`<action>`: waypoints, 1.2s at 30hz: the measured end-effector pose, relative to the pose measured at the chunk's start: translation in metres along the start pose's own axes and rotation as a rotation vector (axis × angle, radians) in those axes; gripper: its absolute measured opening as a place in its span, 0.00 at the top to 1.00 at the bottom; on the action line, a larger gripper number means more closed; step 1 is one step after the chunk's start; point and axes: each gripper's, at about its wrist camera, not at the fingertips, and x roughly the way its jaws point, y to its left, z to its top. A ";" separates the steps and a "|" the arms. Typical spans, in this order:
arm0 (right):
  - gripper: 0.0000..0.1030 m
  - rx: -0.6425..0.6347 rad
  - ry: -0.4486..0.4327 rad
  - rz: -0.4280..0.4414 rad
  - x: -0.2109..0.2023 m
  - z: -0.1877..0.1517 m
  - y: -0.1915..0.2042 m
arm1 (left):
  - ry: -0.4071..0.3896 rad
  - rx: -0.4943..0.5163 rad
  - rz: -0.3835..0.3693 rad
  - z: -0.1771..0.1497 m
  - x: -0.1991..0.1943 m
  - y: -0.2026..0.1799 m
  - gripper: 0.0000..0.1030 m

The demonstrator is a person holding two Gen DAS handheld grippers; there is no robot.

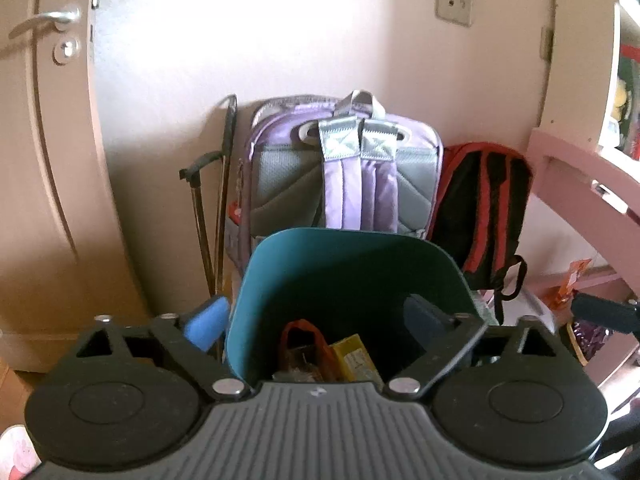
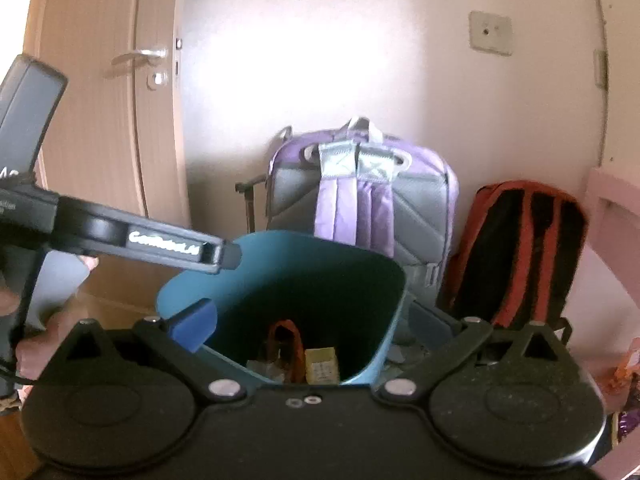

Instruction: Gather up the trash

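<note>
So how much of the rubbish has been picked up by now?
Some is done: an orange wrapper and a yellow packet lie in the teal bin. In hand: nothing; left gripper and right gripper are open and empty. Possibly left: an orange wrapper by the pink furniture.

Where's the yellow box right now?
In both wrist views, the yellow box lies at the bottom of the teal bin, just right of the orange wrapper, in front of the purple backpack.
</note>
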 end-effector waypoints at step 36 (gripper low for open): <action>0.00 0.071 -0.106 -0.046 -0.132 -0.030 0.001 | -0.039 0.021 -0.024 -0.083 -0.131 -0.018 0.03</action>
